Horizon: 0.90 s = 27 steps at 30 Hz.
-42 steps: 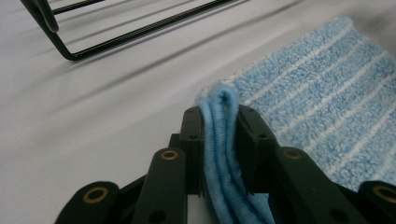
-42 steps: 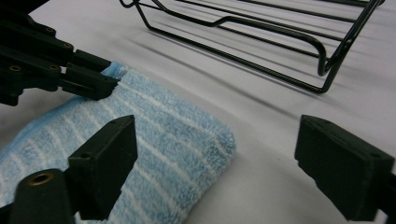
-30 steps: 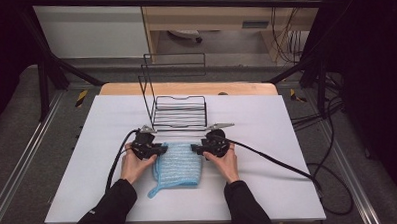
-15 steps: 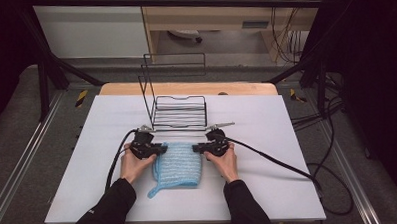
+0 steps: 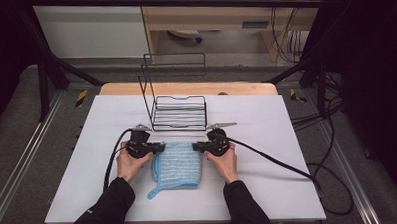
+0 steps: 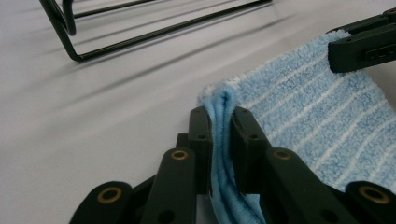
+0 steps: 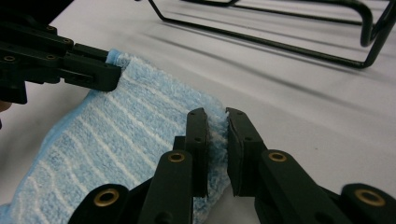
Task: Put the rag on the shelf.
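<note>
Towel [image 5: 176,164], pale blue, white-striped, folded

Soft, fuzzy blue cloth towel [image 5: 177,164] with thin white stripes, thin shiny black metal wire rack [image 5: 179,112], smooth matt white table top [image 5: 267,139] with a bare wood edge, hard matt black plastic jaws.

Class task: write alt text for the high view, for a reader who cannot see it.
Two hands pinch a blue cloth by its far corners, left gripper and right gripper shut on it. It lies on a white table before a wire rack.
</note>
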Motion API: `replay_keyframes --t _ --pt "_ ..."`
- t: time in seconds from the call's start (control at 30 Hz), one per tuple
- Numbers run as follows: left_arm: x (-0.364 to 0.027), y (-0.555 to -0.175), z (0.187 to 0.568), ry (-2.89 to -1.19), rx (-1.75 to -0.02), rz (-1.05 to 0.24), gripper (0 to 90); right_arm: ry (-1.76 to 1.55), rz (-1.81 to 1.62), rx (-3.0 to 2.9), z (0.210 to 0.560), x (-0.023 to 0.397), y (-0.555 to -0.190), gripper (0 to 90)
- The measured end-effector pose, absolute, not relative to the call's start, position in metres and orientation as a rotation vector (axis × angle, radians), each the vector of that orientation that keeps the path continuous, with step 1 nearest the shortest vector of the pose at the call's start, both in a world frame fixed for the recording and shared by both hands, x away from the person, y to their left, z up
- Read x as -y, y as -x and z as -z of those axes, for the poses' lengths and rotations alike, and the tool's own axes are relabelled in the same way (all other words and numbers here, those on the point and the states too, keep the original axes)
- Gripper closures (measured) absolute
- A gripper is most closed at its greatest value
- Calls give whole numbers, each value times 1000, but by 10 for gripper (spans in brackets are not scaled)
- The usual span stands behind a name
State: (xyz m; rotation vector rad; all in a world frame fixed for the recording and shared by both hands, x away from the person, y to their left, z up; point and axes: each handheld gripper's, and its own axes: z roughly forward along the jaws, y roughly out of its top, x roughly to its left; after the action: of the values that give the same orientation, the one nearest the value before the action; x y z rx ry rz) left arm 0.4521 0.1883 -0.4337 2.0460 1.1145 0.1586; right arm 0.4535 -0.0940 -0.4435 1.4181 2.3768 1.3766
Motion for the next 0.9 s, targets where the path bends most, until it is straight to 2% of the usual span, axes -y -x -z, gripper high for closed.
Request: replay_keyframes --t 0.9 --pt "-200 -406 391 -1916 -975 -314 796 -1178 -1477 -2255 404 92 -421 807"
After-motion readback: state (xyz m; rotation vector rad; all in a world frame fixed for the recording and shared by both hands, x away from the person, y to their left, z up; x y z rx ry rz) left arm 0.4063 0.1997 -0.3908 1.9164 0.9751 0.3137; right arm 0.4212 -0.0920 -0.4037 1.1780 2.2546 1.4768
